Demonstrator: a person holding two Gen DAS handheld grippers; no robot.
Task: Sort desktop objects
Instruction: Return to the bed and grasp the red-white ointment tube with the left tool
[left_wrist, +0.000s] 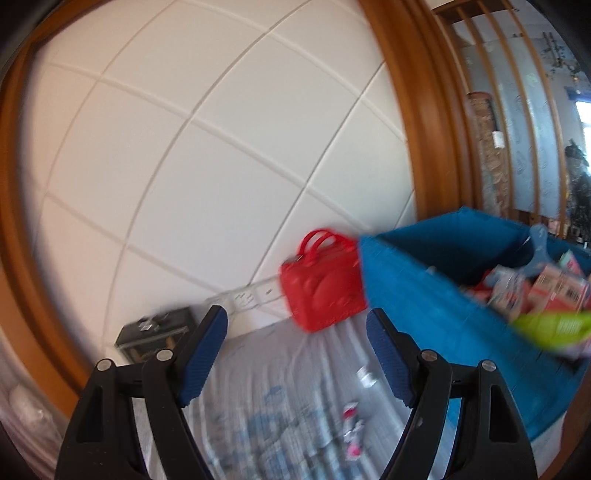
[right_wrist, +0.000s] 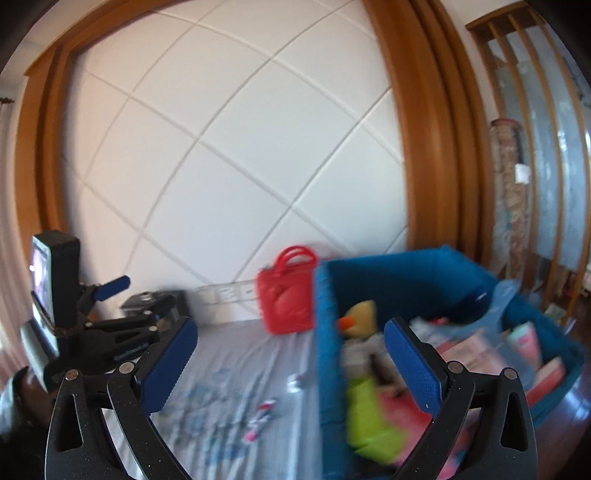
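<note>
A blue fabric bin (left_wrist: 424, 291) (right_wrist: 406, 273) stands on the right of the table, filled with boxes, a green item (right_wrist: 369, 421) and a yellow plush (right_wrist: 360, 317). A red toy handbag (left_wrist: 321, 288) (right_wrist: 286, 299) stands by the wall, left of the bin. A small pink-and-white item (left_wrist: 351, 424) (right_wrist: 260, 417) and a small white piece (left_wrist: 365, 376) (right_wrist: 295, 382) lie on the patterned cloth. My left gripper (left_wrist: 295, 354) is open and empty above the cloth. My right gripper (right_wrist: 291, 369) is open and empty over the bin's left wall. The left gripper also shows at the left of the right wrist view (right_wrist: 110, 314).
A dark box (left_wrist: 155, 336) (right_wrist: 155, 301) sits by the wall at the left. White wall sockets (left_wrist: 243, 295) run behind the table. A white panelled wall with a wooden frame (left_wrist: 424, 110) backs the table. A wooden slatted screen (left_wrist: 517, 110) stands at the right.
</note>
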